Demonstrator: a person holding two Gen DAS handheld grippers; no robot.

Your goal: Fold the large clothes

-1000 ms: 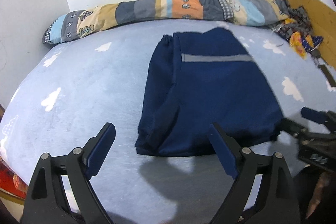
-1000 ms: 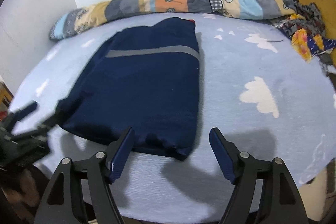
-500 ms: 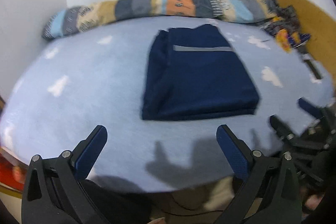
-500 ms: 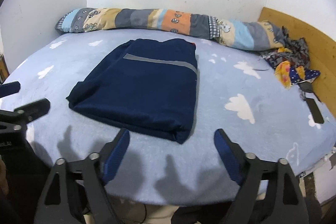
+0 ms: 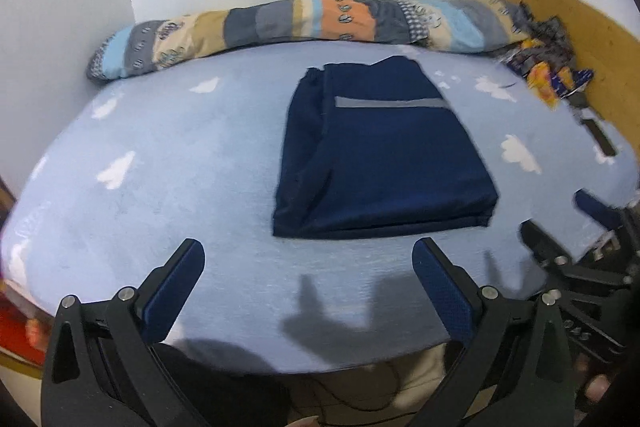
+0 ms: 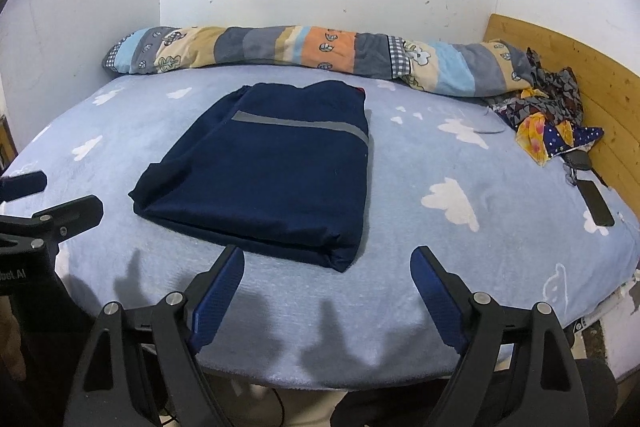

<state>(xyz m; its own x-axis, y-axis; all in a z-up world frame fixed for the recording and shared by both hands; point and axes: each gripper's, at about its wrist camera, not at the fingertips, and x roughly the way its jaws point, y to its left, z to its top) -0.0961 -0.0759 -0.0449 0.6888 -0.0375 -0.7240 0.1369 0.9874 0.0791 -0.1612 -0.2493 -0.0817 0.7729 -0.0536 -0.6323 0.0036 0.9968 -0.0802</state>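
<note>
A navy garment (image 5: 384, 155) with a grey stripe lies folded into a flat rectangle in the middle of the light blue cloud-print bed (image 5: 160, 163). My left gripper (image 5: 308, 259) hovers open over the bed's front edge, short of the garment's near hem, with nothing between its blue pads. In the right wrist view the same garment (image 6: 272, 167) lies just beyond my right gripper (image 6: 328, 259), which is also open and empty near the garment's near right corner. Each gripper shows in the other's view: the right gripper (image 5: 568, 223) at the right edge, the left gripper (image 6: 48, 199) at the left edge.
A rolled patchwork quilt (image 6: 320, 53) runs along the white back wall. A heap of colourful cloth (image 6: 548, 115) and a dark flat device (image 6: 596, 203) lie by the wooden headboard (image 6: 592, 87) on the right. The bed's front edge drops off just under both grippers.
Both grippers have drawn back from the garment's near hem toward the bed's front edge and risen slightly. Their jaws stand a little wider. The garment has stayed folded in place.
</note>
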